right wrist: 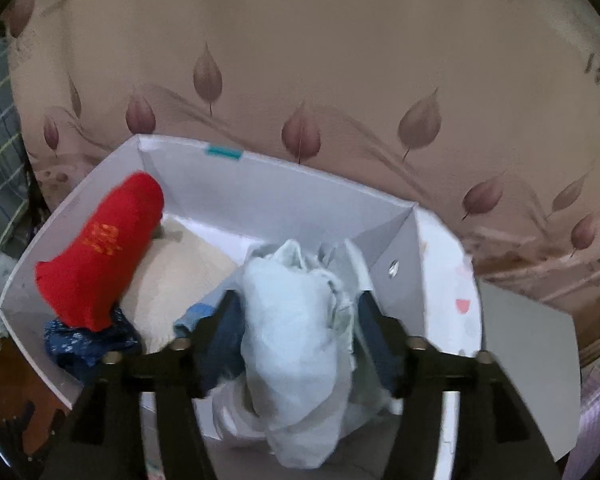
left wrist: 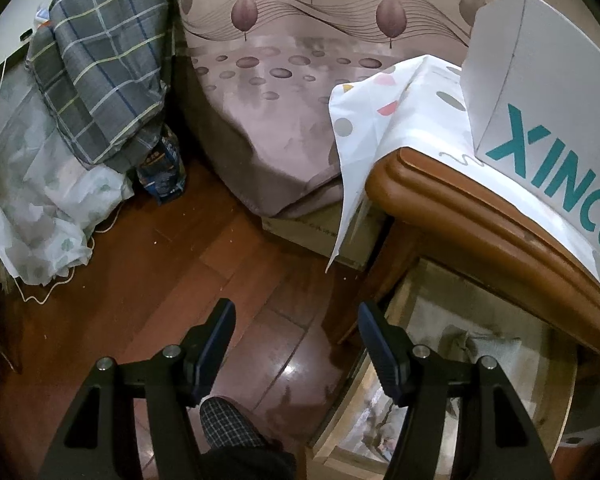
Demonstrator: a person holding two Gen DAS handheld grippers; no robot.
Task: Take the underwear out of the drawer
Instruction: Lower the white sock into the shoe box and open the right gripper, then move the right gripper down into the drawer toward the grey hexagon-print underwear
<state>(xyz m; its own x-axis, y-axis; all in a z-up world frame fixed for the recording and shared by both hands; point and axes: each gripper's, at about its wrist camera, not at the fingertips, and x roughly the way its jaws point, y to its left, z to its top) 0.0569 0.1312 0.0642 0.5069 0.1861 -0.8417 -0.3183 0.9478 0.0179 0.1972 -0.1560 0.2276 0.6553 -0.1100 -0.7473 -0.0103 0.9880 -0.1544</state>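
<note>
Here, the pale underwear [right wrist: 296,320] is seen between the spread fingers of the right gripper [right wrist: 296,320], over the white box [right wrist: 260,196]; the left gripper [left wrist: 296,344] is held open and empty.

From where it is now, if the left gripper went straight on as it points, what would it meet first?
Probably the wooden floor: the left gripper stands open with nothing between its fingers, the open drawer to one side. Depth is unclear.

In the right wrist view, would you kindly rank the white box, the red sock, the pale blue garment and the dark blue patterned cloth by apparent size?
1. white box
2. pale blue garment, though it lies nearest the camera, which enlarges it
3. red sock
4. dark blue patterned cloth, partly hidden under the sock
</note>
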